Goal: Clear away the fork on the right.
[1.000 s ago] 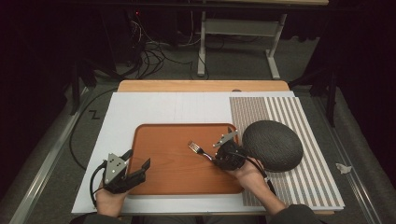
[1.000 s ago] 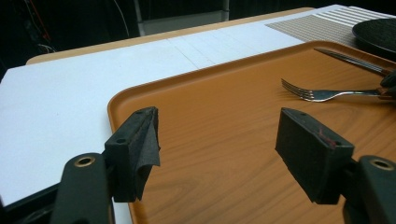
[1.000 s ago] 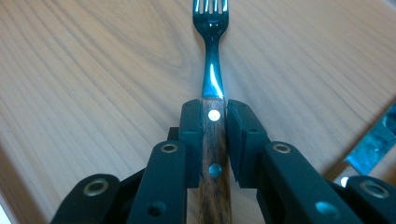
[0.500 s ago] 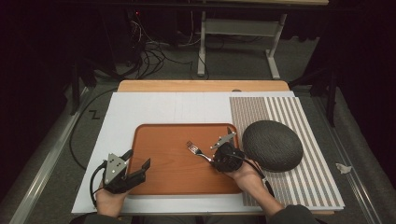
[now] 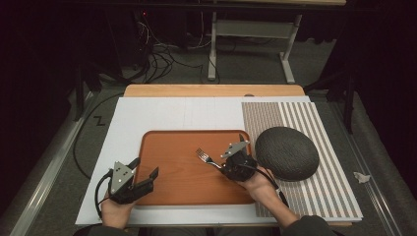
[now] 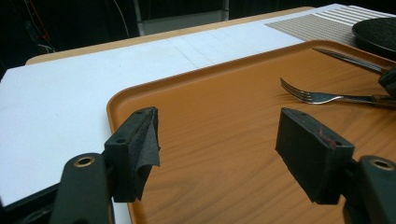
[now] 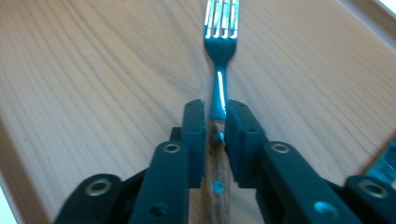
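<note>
Since one second ago the right gripper (image 5: 223,166) has moved a little to the left over the orange tray (image 5: 167,187), away from the dark oval plate (image 5: 286,153), and the fork (image 5: 207,158) has gone with it. The left gripper (image 5: 142,178) has kept its place at the front left corner of the tray.

The right gripper's jaws are closed almost fully on the fork; in the right gripper view the two black pads press the neck of the fork (image 7: 220,60) from both sides, where the metal joins a wooden handle with rivets. The tines point away from the gripper, toward the middle and the back of the tray. I cannot tell whether the tines touch the tray or hang just above it.

The left gripper's jaws stand wide apart with nothing between them. In the left gripper view one pad (image 6: 136,148) is over the left rim of the tray (image 6: 140,91) and the other pad is over the tray's wood-grain surface. The fork (image 6: 317,95) lies farther along the tray in that view, well apart from these jaws.

The tray sits on a white board (image 5: 142,118). To the right of the tray is a striped mat (image 5: 305,118), and the dark plate rests on this mat, just beside the tray's right edge.
</note>
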The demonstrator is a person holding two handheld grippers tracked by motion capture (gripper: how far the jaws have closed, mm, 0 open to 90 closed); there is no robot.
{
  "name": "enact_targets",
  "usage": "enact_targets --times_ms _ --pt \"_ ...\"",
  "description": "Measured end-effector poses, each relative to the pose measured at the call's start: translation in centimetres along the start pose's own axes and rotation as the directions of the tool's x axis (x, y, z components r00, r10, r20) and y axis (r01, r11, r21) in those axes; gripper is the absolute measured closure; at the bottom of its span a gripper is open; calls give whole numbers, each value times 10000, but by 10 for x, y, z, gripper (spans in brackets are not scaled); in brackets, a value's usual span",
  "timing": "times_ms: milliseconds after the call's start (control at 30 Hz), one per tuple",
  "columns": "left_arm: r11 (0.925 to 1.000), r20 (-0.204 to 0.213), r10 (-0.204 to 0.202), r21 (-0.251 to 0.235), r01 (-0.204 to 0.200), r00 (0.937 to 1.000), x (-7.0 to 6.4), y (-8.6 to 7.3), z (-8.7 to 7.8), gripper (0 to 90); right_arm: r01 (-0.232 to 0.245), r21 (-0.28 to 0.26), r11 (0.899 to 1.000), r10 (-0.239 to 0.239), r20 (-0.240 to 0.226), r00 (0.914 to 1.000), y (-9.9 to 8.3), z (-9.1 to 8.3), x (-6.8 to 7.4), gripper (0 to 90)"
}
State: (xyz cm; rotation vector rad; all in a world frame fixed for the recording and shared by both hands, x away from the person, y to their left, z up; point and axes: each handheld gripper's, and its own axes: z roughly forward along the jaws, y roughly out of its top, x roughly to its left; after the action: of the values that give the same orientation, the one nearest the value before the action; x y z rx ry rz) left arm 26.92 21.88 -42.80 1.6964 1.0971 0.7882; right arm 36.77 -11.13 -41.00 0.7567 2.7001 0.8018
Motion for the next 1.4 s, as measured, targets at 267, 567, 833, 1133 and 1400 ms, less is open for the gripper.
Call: enact_targets --times_ms 267,567,833,1133,1400 --pt "10000 7 5 3 -5 10000 0 0 0 299 289 82 9995 -287 -288 9992 5 10 3 842" --pt "10000 9 7 13 -7 10000 0 0 0 299 375 213 9991 -367 -365 9987 5 14 6 848" --pt "10000 13 7 3 -7 10000 0 0 0 299 332 330 9989 -325 -235 9992 5 19 3 854" --pt "10000 12 10 -8 -10 10000 0 0 0 299 115 249 9996 -114 -44 9999 3 20 -6 853" --pt "10000 7 12 -12 -12 10000 0 0 0 300 -71 230 9997 70 66 10000 2 19 -13 853"
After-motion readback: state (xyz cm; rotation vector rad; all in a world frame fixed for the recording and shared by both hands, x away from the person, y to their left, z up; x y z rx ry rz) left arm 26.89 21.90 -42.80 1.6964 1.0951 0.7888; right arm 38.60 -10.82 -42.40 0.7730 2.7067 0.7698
